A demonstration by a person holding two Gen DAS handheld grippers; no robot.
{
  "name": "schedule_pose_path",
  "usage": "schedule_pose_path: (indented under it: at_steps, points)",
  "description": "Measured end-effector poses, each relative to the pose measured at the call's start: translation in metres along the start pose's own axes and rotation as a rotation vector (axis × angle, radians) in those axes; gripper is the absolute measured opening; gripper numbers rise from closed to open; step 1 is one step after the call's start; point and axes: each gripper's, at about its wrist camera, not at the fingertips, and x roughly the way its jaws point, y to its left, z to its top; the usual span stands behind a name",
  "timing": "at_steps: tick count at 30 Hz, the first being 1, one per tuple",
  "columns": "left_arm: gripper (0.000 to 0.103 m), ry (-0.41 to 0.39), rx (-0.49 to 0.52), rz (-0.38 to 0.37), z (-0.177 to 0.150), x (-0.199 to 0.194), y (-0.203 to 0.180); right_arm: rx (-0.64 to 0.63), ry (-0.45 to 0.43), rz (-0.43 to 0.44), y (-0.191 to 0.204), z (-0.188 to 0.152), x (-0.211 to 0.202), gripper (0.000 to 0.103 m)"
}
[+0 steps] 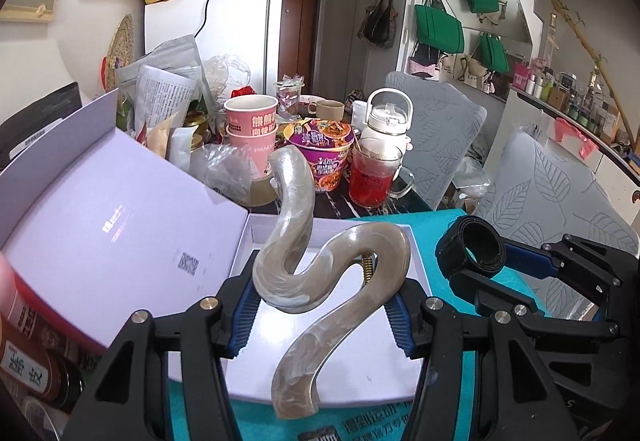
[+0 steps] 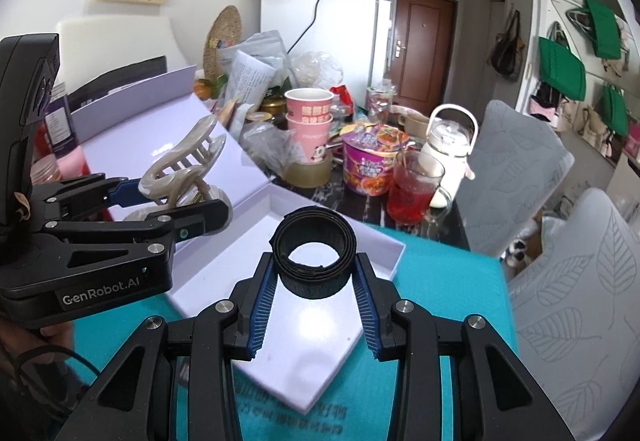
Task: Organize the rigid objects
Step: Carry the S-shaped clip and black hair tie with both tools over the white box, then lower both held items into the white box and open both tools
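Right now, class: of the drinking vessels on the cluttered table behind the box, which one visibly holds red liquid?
The clear glass mug with a handle, beside the purple noodle bowl. The stacked pink paper cups are opaque, and the white bottle shows no red.

A pearly beige, wavy plastic hair claw clip (image 1: 320,273) stands upright at centre frame, off the white open cardboard box (image 2: 372,241). A coiled black band (image 2: 314,259) hangs above that box.

Open box (image 2: 280,321) on mat (image 2: 440,321), lid at left, cup noodles (image 2: 370,165) & mug (image 2: 412,189) behind.
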Motion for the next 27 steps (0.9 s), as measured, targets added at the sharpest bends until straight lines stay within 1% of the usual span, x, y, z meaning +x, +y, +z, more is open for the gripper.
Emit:
schedule_pose_path:
  at_steps: [4,8,13,15,18,21,23,27]
  points:
    - [0.055,-0.005,0.021,0.001,0.012,0.015,0.0,0.002,0.009,-0.005,-0.009,0.008,0.017,0.038]
    - [0.055,-0.003,0.01,0.013,0.018,0.032,0.004,0.009,0.023,-0.002,-0.015,0.014,0.035,0.038]
    - [0.055,0.056,0.015,0.035,0.01,0.061,0.013,0.025,0.035,-0.011,-0.02,0.013,0.061,0.038]
    - [0.055,0.083,0.023,0.015,0.008,0.072,0.017,0.016,0.066,-0.009,-0.02,0.012,0.073,0.038]
    - [0.055,0.118,0.018,0.031,0.002,0.085,0.021,0.042,0.08,0.019,-0.025,0.009,0.085,0.038]
    - [0.055,0.165,0.0,0.031,-0.003,0.101,0.026,0.046,0.102,0.011,-0.026,0.004,0.095,0.038]
    - [0.055,0.197,-0.001,0.047,-0.01,0.111,0.027,0.044,0.122,0.006,-0.027,0.0,0.103,0.038]
    - [0.055,0.248,-0.001,0.043,-0.018,0.127,0.027,0.056,0.174,0.022,-0.028,-0.007,0.118,0.038]
